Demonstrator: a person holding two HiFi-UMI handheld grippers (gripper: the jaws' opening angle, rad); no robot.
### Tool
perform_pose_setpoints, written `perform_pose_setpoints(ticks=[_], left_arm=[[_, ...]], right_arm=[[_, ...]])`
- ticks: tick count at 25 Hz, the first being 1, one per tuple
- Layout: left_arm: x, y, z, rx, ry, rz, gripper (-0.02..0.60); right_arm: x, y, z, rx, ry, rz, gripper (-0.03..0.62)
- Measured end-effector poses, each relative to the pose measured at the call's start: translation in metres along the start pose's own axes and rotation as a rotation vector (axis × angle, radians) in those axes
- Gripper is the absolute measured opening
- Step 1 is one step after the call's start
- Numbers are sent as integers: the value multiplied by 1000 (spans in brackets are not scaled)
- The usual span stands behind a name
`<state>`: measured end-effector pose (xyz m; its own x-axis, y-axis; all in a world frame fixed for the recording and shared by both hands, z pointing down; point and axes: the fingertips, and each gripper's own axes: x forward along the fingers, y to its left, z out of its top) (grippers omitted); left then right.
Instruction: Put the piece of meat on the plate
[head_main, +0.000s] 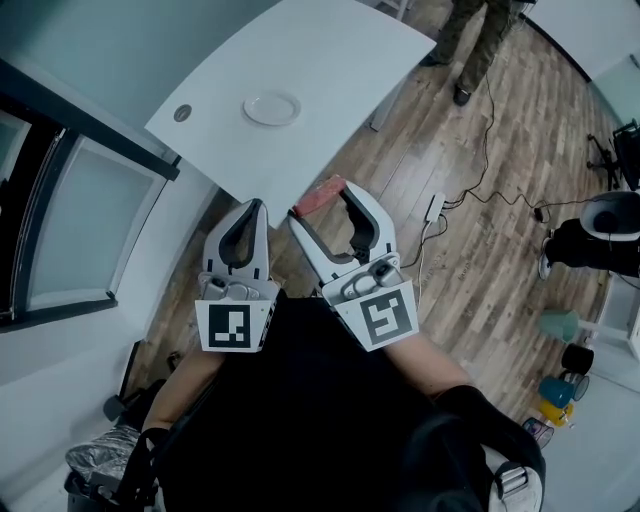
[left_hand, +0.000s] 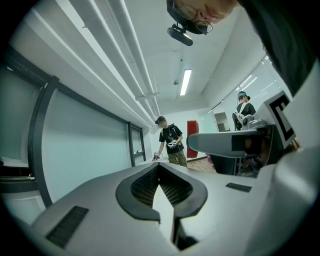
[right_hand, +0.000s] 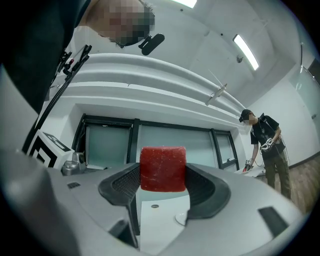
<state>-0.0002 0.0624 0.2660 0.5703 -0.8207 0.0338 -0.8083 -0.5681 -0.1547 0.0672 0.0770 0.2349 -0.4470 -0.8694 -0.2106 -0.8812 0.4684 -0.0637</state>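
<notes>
A red piece of meat (head_main: 318, 195) (right_hand: 162, 168) is clamped between the tips of my right gripper (head_main: 320, 200), held up in the air near the table's near edge. In the right gripper view the meat fills the gap between the dark pads (right_hand: 122, 187). The white plate (head_main: 272, 108) lies on the white table (head_main: 330, 70), well beyond both grippers. My left gripper (head_main: 250, 212) is raised beside the right one, its jaws together with nothing between them (left_hand: 159, 169).
A small dark round disc (head_main: 182, 113) sits on the table left of the plate. Wooden floor with cables (head_main: 470, 200) runs to the right. Another person (head_main: 478, 45) stands by the table's far corner. A glass partition (head_main: 80, 220) is at the left.
</notes>
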Motion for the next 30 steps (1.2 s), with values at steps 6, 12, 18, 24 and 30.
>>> perform_pose_setpoints(ticks=[6,12,18,24,30], left_arm=[[17,4,-12,-29,13,-24,-12],[52,13,-17,-65,-2,-64,-12],[98,47,-26,-87,12,-104,-12],[131,96,-40,-111,42,-119,-12],[159,134,-58,-119,64,-133,-12]], right_arm=[[9,-13,-12,3,27,-28,279],[27,-34,-23,-8,64,-66,280],[73,-55,-42,-2,116,-94,279],[126,-63,-60,-10,163,-111,279],[169,-70,-82,-17,217,-124,279]])
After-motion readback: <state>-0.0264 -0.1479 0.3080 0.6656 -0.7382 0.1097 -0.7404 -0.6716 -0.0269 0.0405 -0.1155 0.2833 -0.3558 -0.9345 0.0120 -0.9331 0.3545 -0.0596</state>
